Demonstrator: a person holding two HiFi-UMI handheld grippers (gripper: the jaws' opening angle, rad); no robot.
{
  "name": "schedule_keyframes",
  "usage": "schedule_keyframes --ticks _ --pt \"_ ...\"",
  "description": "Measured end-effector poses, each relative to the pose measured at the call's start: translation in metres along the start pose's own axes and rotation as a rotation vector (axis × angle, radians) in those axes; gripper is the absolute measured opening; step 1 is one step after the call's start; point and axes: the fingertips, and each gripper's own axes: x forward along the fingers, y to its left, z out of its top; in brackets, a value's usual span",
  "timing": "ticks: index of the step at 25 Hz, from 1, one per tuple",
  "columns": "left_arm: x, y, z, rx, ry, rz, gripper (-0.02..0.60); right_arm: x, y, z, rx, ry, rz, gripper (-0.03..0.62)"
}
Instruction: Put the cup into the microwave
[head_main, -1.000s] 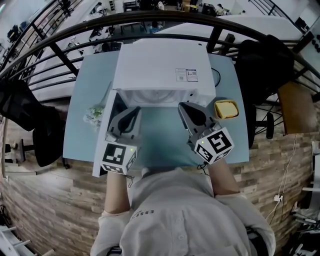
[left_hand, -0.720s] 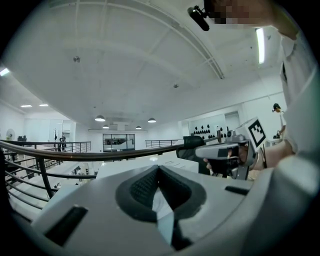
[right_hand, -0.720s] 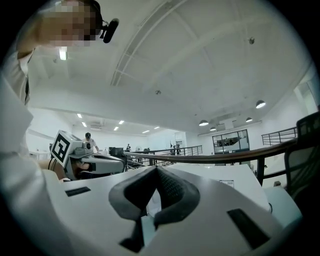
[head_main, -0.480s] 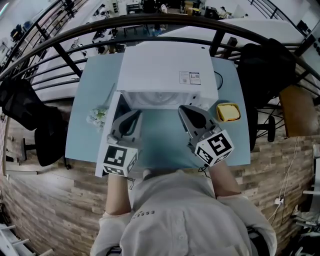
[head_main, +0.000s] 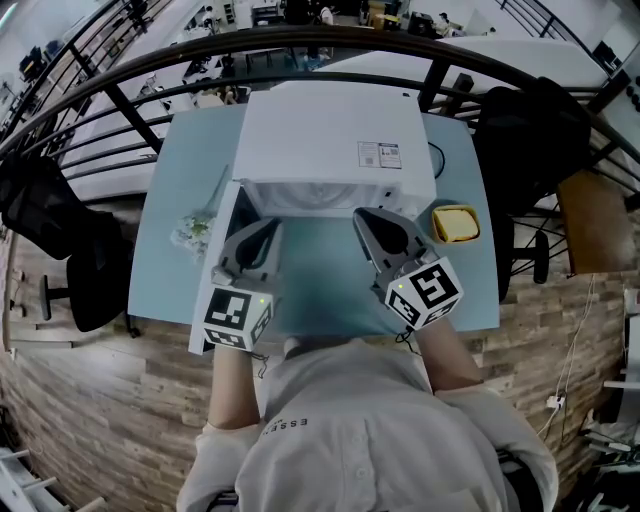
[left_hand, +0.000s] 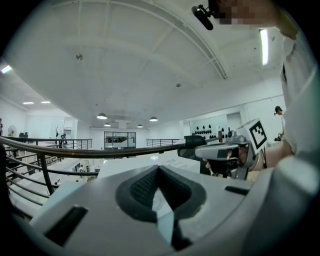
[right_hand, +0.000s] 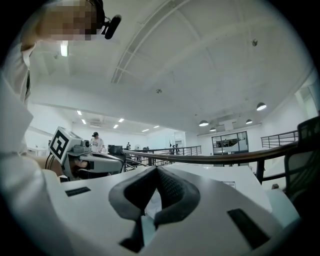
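Head view: one white microwave (head_main: 330, 130) on one pale blue table (head_main: 160, 270), with its door (head_main: 198, 340) swung open to the left. No sight into the chamber, hidden under the oven's own top. Cup not to be found in this view or the other two. Two grippers held level and side by side before the opening: left gripper (head_main: 267, 224) and right gripper (head_main: 364, 214), tips hard to pick out against the shadow there. One yellow dish (head_main: 453, 220) just right of the microwave. One crumpled greenish bag (head_main: 190, 230) left of the door, too small to read further. One black chair (head_main: 60, 240) off the table's left side, a second black chair (head_main: 525, 130) off the right, both cut by the curved railing (head_main: 320, 40).

Left gripper view: jaws together, dark pads meeting at the tip, nothing between. Microwave top mostly blocked by the gripper's own body.

Right gripper view: jaws likewise closed on nothing. Same blocking; only a strip of white top beyond.
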Motion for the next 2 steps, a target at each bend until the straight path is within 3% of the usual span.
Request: schedule_keyframes --ticks 2 --pt "0.0006 0.0016 0.0003 -0.001 0.0 0.002 0.002 0.0012 0.0002 0.0011 -0.002 -0.005 0.001 0.015"
